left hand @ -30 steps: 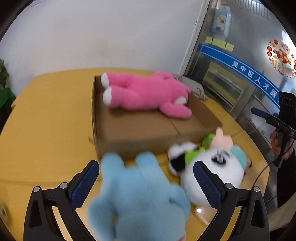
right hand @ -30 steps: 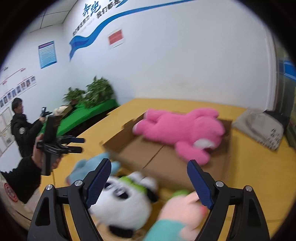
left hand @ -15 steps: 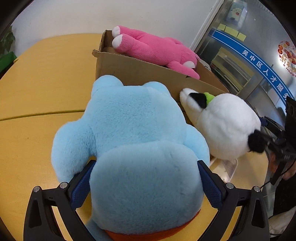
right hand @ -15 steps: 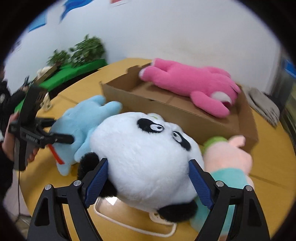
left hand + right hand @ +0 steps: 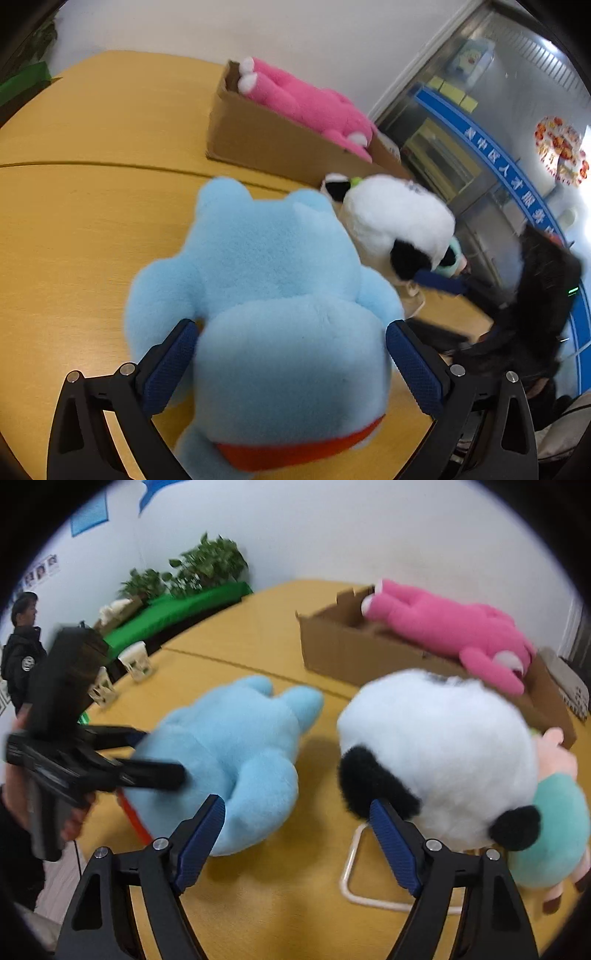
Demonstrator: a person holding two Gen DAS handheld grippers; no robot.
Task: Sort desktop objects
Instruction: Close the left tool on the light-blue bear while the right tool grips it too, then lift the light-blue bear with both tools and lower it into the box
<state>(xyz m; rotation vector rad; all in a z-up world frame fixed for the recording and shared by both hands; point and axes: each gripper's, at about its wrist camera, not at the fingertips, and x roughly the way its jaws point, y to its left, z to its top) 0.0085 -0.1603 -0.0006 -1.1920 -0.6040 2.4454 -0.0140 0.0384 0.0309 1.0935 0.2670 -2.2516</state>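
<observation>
A light blue plush (image 5: 273,295) with an orange band lies on the yellow table, its body between the fingers of my left gripper (image 5: 291,354), which press its sides. It also shows in the right wrist view (image 5: 236,753). A white and black panda plush (image 5: 439,749) lies to its right; it also shows in the left wrist view (image 5: 395,221). My right gripper (image 5: 297,834) is open and empty, over bare table between the two plushes, its right finger near the panda's black limb. A pink plush (image 5: 454,631) lies in a cardboard box (image 5: 332,646).
A teal and pink plush (image 5: 554,812) lies behind the panda. A white wire frame (image 5: 354,878) lies on the table under the panda. Small white cups (image 5: 136,661) stand at the table's left edge, with plants and a standing person beyond. The box also shows in the left wrist view (image 5: 258,140).
My right gripper has shifted left off the panda, which was between its fingers. The left gripper has pulled back a little and still has the blue plush between its fingers.
</observation>
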